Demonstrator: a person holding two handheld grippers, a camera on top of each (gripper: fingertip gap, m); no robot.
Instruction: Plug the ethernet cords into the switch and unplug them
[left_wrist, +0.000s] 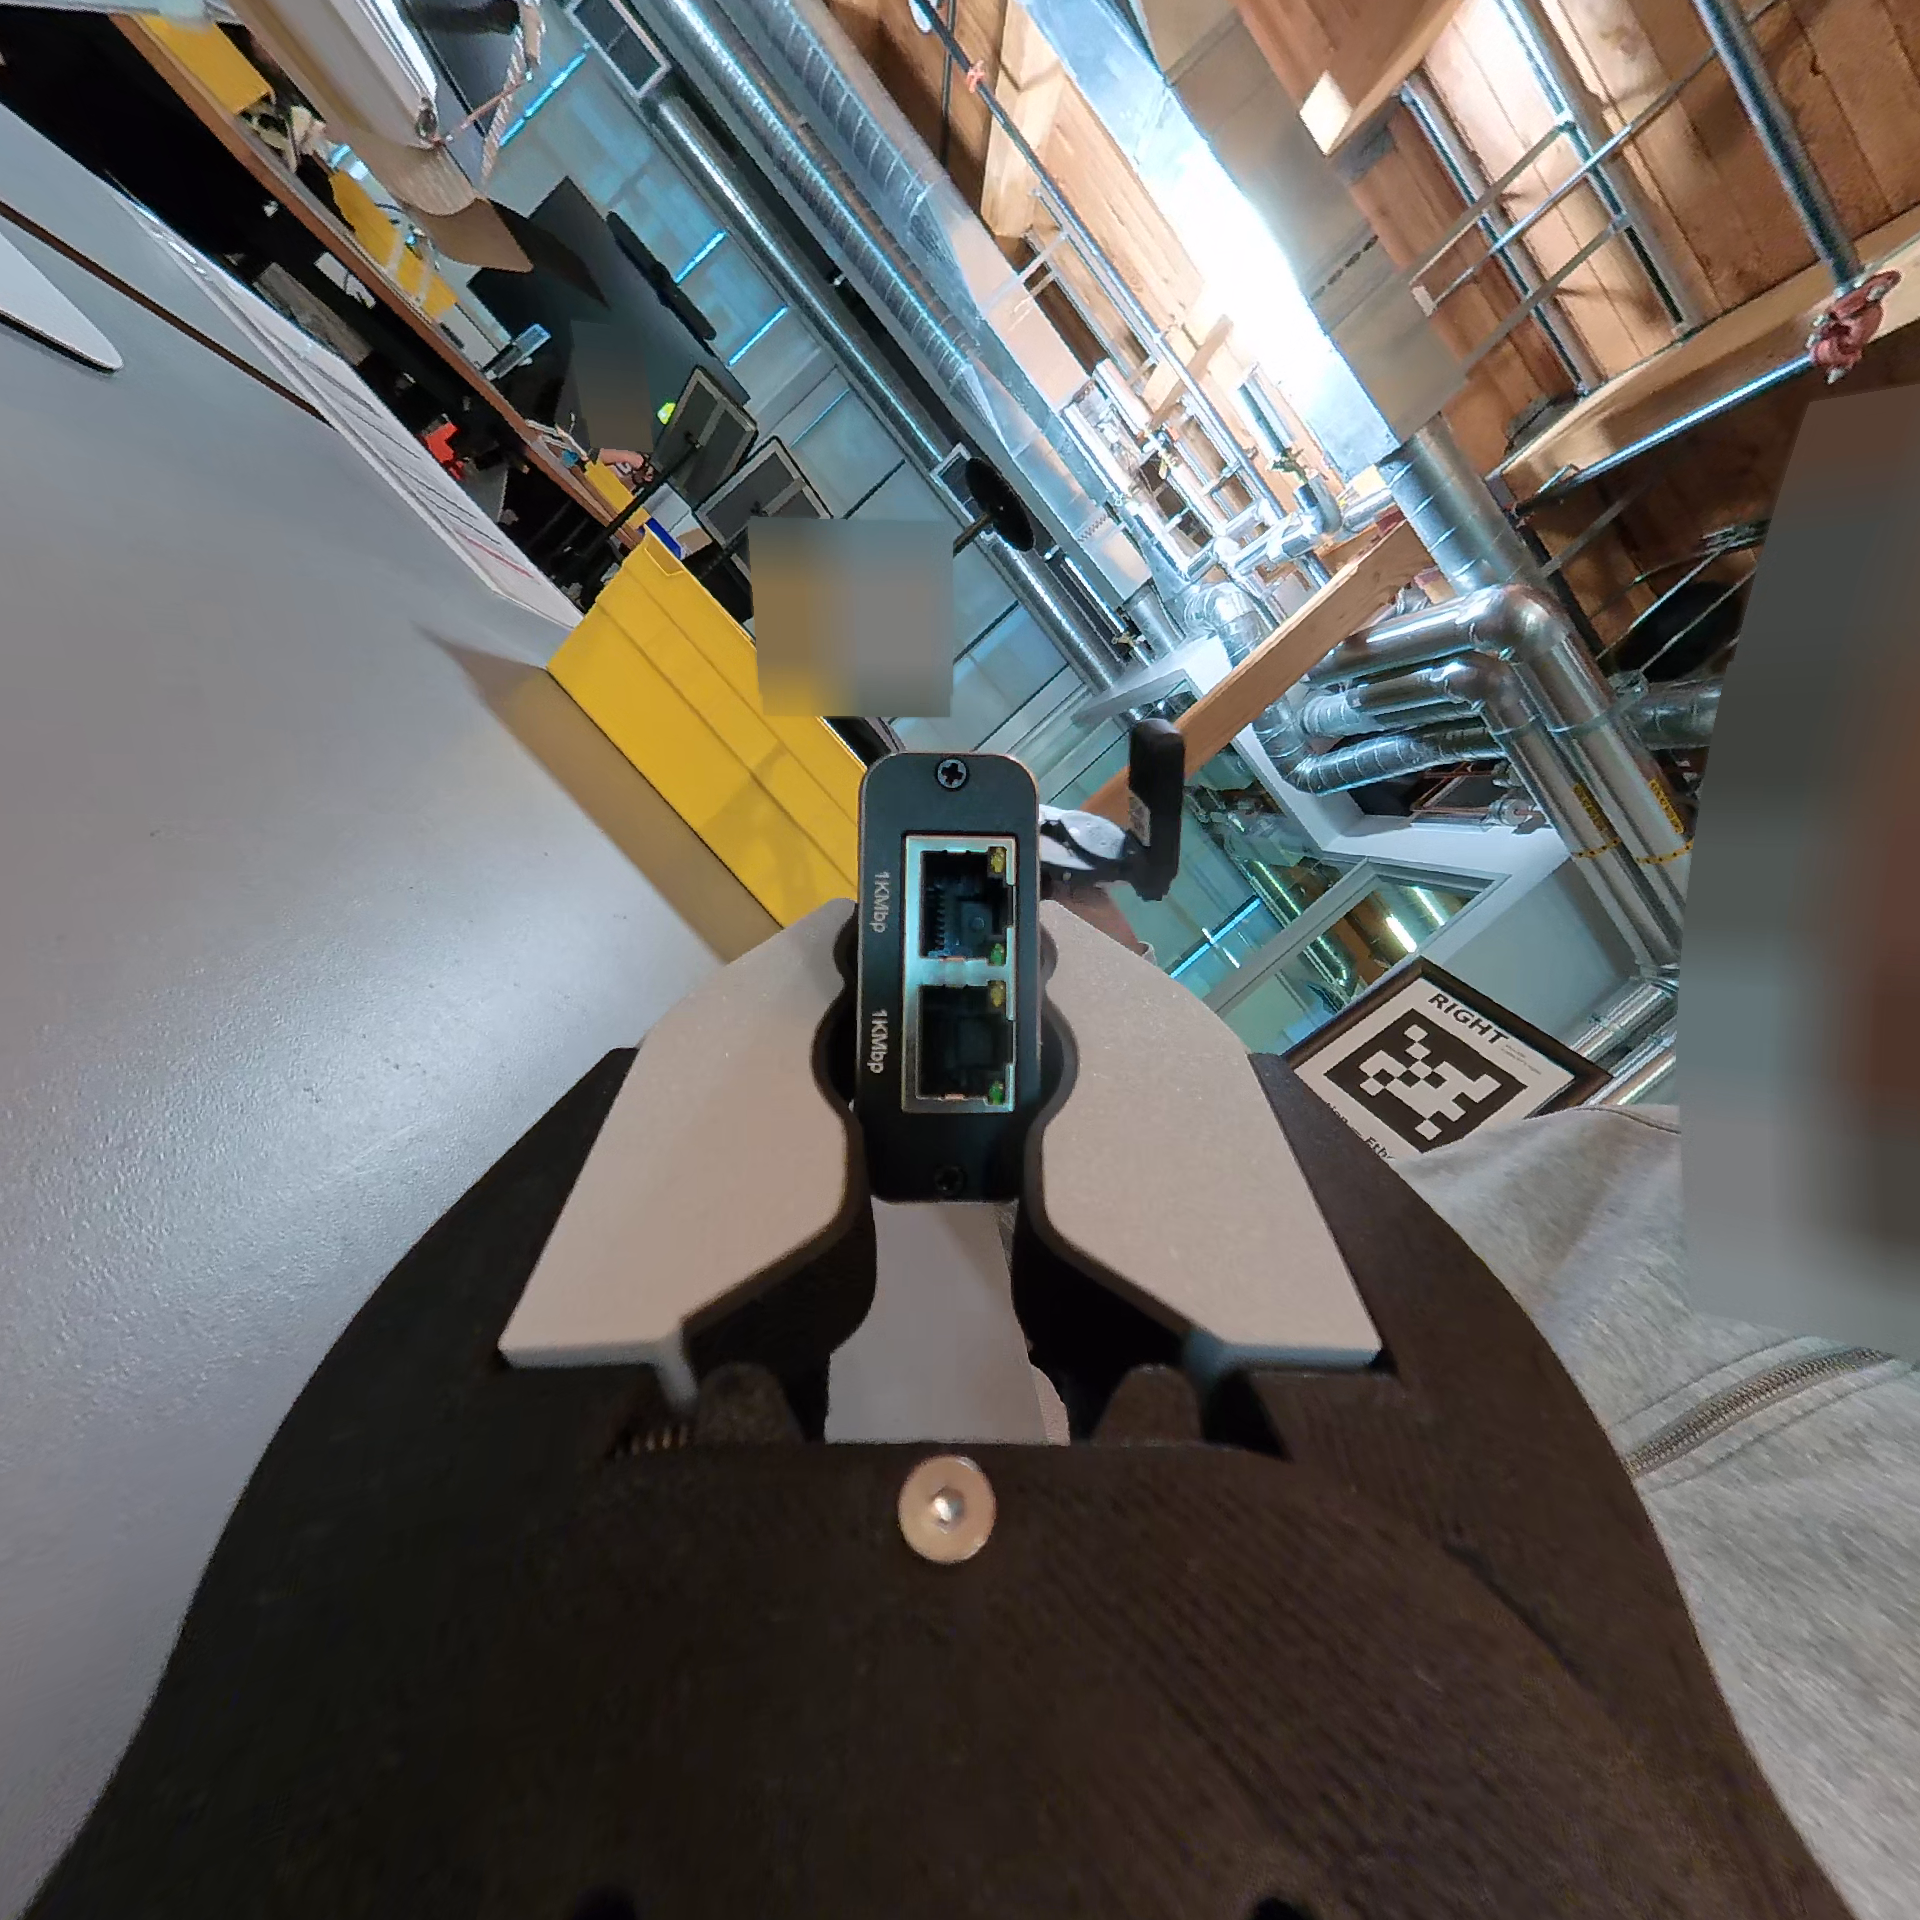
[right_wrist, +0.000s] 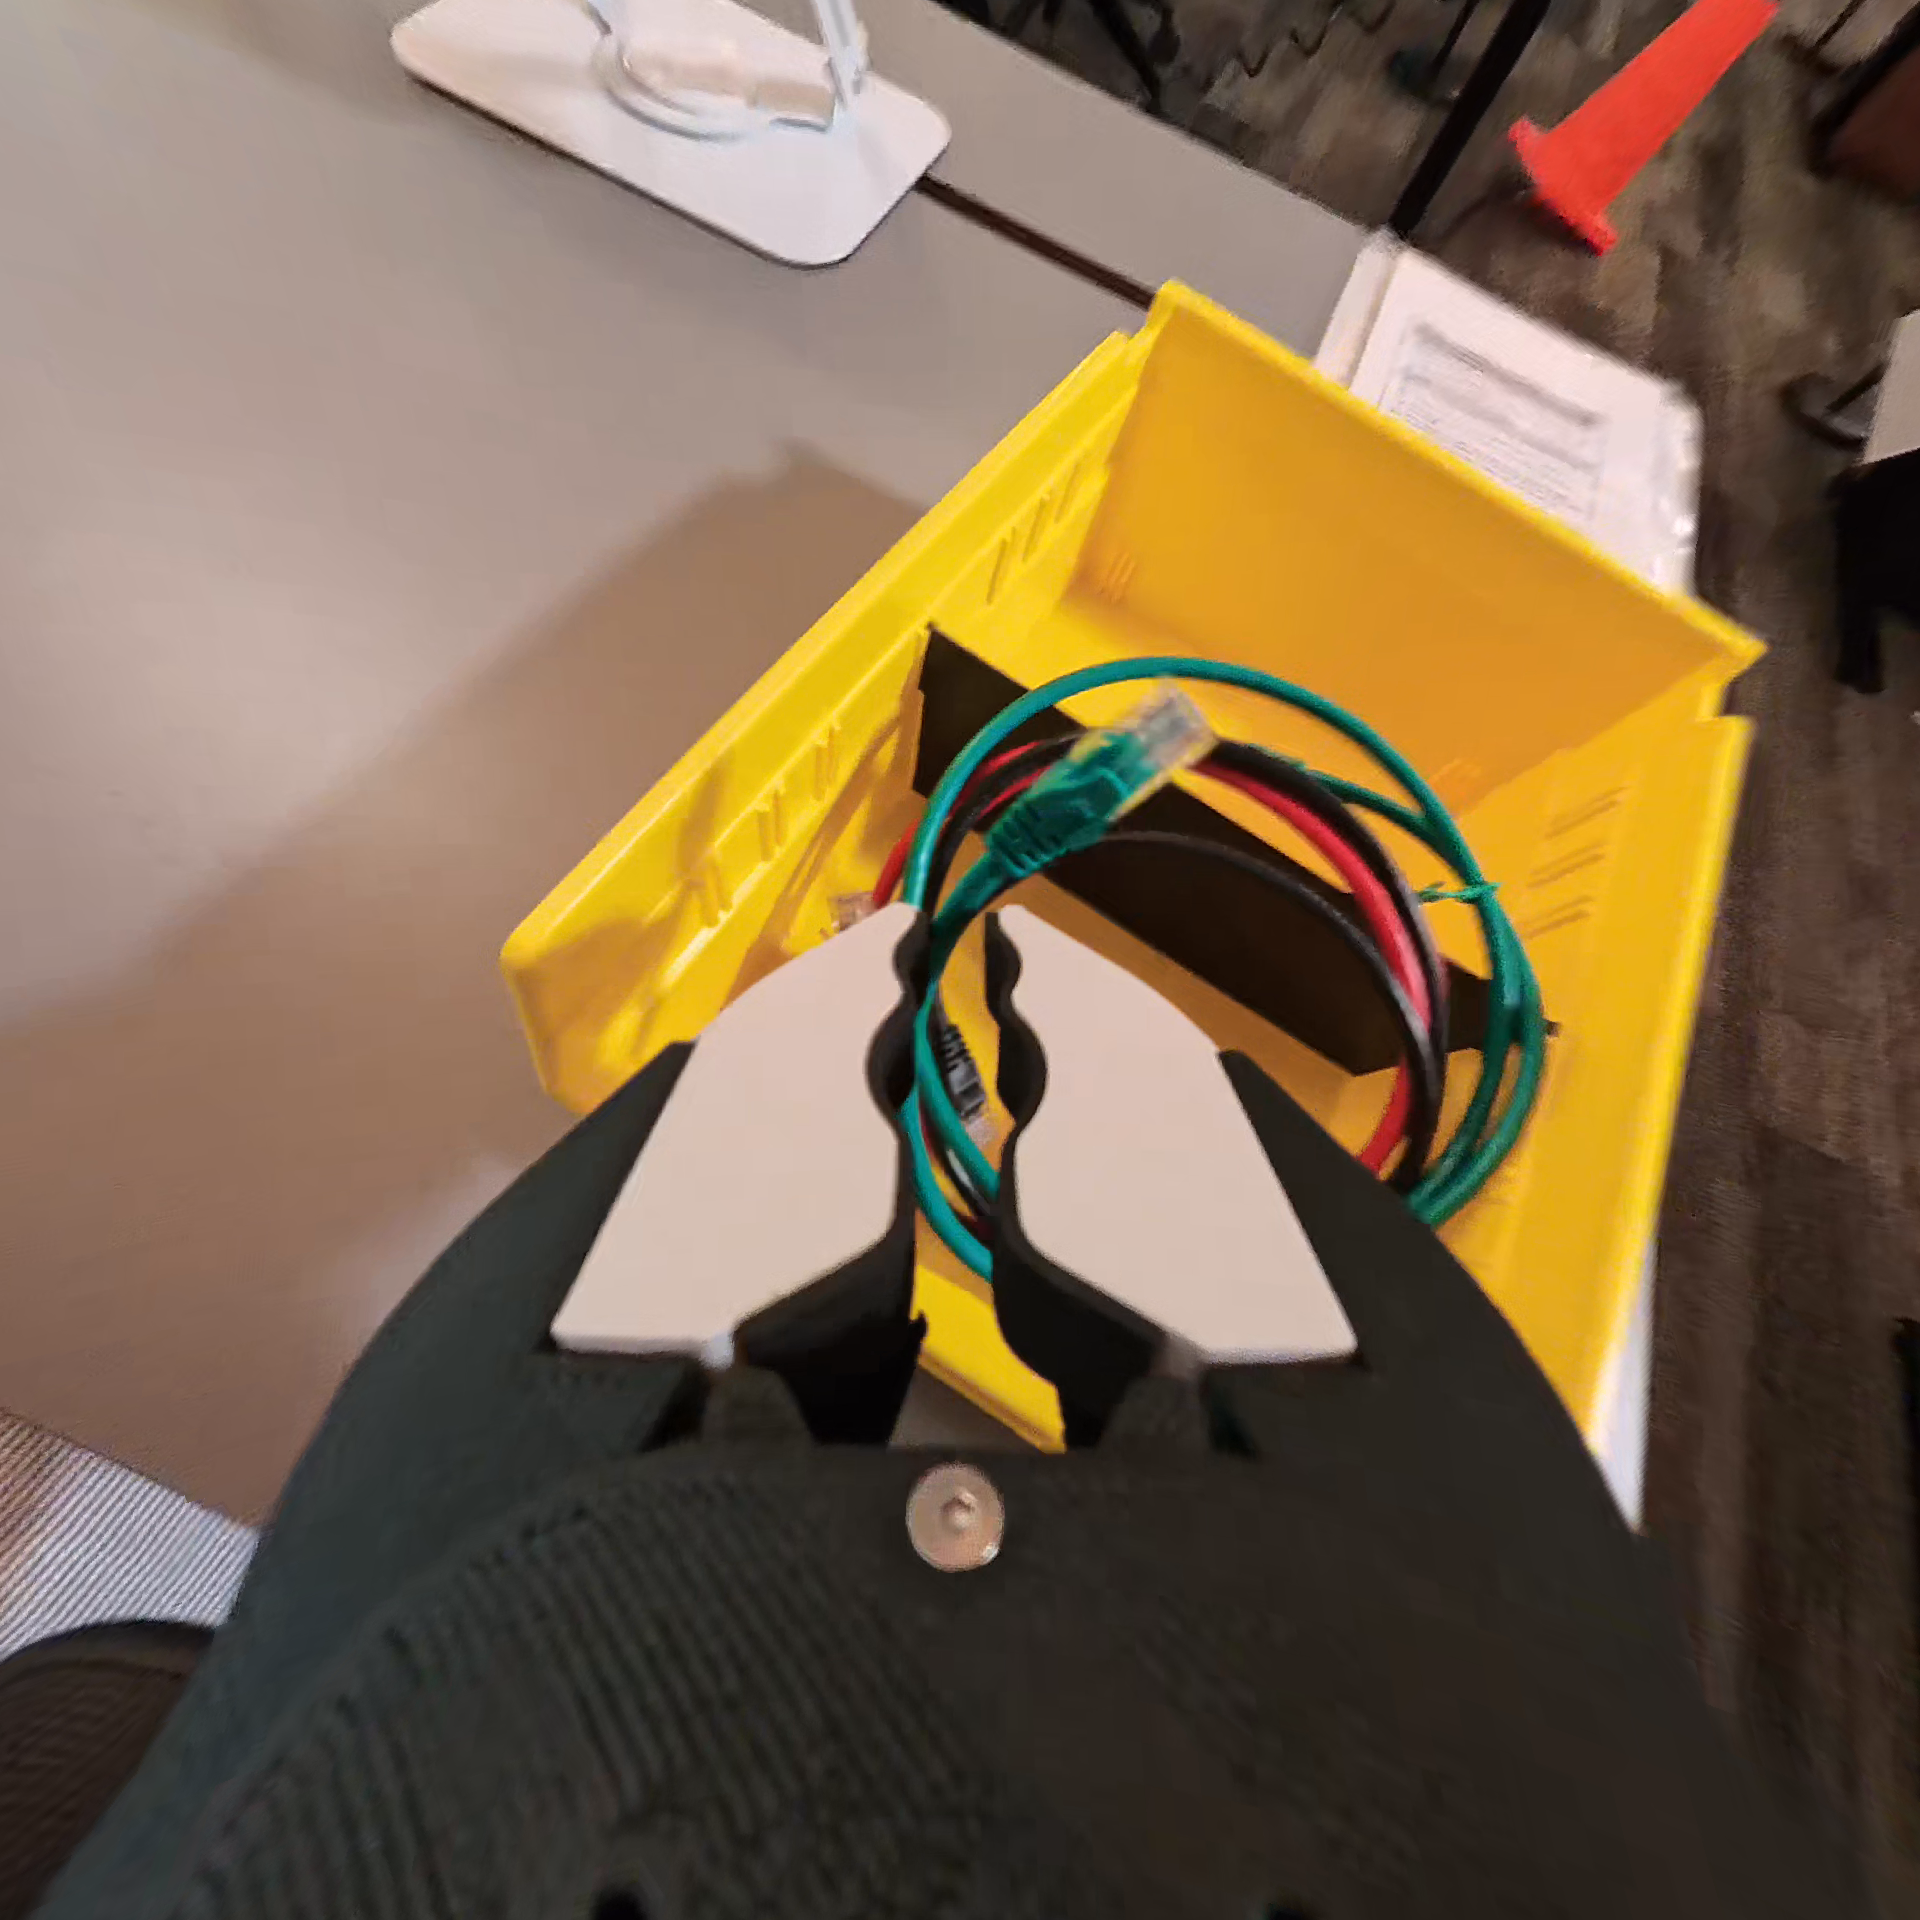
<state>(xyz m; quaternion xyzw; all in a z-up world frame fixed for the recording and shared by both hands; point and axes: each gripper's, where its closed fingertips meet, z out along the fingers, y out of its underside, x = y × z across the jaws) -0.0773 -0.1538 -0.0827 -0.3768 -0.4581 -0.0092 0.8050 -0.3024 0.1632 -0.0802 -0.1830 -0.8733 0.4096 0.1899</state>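
My left gripper (left_wrist: 951, 935) is shut on the switch (left_wrist: 948, 977), a small black box held upright with its two empty ports facing the camera. My right gripper (right_wrist: 956, 925) hovers over a yellow bin (right_wrist: 1299, 540). It holds a coiled bundle of green (right_wrist: 1496, 997), red (right_wrist: 1403, 935) and black (right_wrist: 1340, 800) ethernet cords. The jaws stand a narrow gap apart, with a loop of the green cord running between them without being pinched. A green cord's clear plug (right_wrist: 1143, 738) sticks up above the coil. The picture is blurred.
A black divider (right_wrist: 1226, 925) crosses the bin under the cords. The bin stands on a grey table (right_wrist: 312, 520) near its right edge, beside white papers (right_wrist: 1507, 436). A white lamp base (right_wrist: 675, 125) sits at the back. An orange cone (right_wrist: 1621, 125) stands on the floor.
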